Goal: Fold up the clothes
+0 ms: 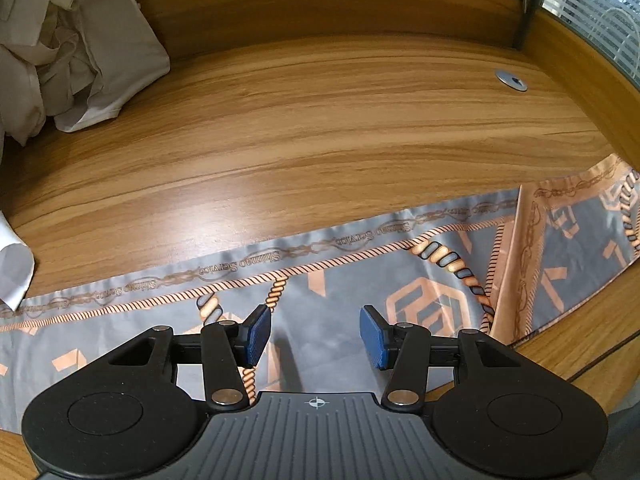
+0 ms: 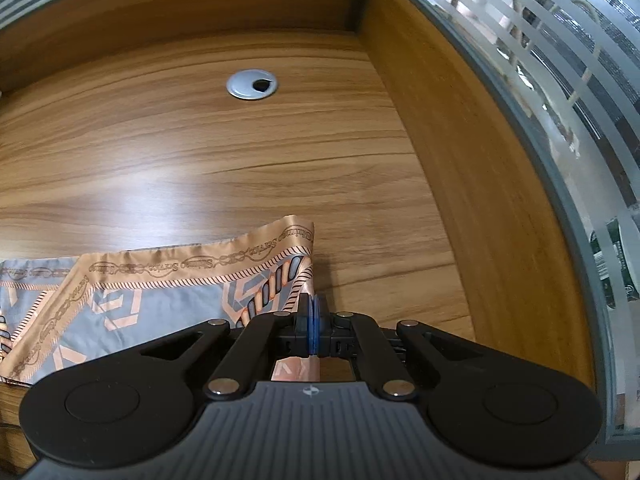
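Your right gripper [image 2: 313,320] w/ pads pressed together pinches the scarf [image 1: 360,280] corner, left gripper [image 1: 315,336] hangs spread over the scarf lying flat along the table [image 1: 320,140] front edge.

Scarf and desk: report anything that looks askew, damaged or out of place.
The patterned scarf is not lying flat: its right end is turned over, showing an orange border, with the right gripper shut on its edge. A crumpled heap of beige clothes sits unfolded at the desk's far left. No damage or spill shows.
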`<state>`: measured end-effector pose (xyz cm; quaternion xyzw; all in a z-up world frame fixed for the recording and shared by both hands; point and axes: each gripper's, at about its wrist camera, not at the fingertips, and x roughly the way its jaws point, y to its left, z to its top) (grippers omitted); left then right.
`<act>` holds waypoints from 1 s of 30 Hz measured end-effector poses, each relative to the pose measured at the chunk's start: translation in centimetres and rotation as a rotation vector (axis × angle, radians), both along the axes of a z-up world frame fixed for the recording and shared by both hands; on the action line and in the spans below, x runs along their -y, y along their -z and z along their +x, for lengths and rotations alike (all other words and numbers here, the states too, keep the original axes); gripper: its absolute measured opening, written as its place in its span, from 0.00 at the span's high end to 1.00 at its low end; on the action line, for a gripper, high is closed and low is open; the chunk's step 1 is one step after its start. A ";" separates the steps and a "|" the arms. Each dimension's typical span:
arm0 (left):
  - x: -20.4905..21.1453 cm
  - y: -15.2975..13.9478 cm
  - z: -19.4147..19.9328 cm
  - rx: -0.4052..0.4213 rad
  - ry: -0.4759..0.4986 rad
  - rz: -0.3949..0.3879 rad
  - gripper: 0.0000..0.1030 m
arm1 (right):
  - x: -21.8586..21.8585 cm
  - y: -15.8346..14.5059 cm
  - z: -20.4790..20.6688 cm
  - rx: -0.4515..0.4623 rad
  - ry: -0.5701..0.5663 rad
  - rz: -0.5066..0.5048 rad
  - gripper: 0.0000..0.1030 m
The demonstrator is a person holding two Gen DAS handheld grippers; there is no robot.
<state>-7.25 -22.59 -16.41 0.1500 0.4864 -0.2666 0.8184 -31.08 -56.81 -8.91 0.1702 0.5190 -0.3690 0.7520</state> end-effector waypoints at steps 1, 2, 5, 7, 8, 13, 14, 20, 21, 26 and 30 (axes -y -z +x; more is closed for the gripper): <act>0.1 0.0 -0.1 -0.001 -0.003 0.002 0.49 | 0.1 0.0 -0.1 -0.002 0.000 -0.004 1.00; 0.1 0.0 -0.2 -0.002 -0.003 0.003 0.49 | 0.2 0.1 -0.2 -0.005 -0.001 -0.009 1.00; 0.4 -0.3 -0.8 -0.005 0.006 -0.001 0.49 | 0.5 0.1 -0.5 -0.011 -0.002 -0.023 0.99; 0.8 -0.5 -1.1 -0.004 0.018 -0.006 0.49 | 0.5 0.1 -0.6 -0.013 0.002 -0.030 0.99; 1.0 -0.6 -1.3 -0.005 0.027 -0.011 0.49 | 0.5 0.0 -0.6 -0.012 0.003 -0.034 0.99; 2.2 -1.2 -2.0 -0.011 0.075 -0.040 0.49 | 0.9 0.0 -0.9 -0.011 0.009 -0.053 0.99; 2.5 -1.3 -2.2 -0.010 0.084 -0.042 0.49 | 1.0 0.1 -0.9 -0.016 0.016 -0.061 0.99; 3.1 -1.6 -2.7 -0.003 0.099 -0.052 0.49 | 0.5 -0.2 -1.1 0.045 -0.002 -0.041 0.85; 3.0 -1.6 -2.7 -0.003 0.097 -0.051 0.49 | 0.1 -0.2 -0.9 0.066 -0.020 -0.021 0.85; 1.6 -1.5 -2.3 0.001 0.077 -0.024 0.49 | -2.4 0.4 0.4 0.160 -0.124 0.085 0.83; -0.3 -1.2 -1.8 0.005 0.052 0.012 0.49 | -5.1 1.5 2.6 0.172 -0.230 0.163 0.83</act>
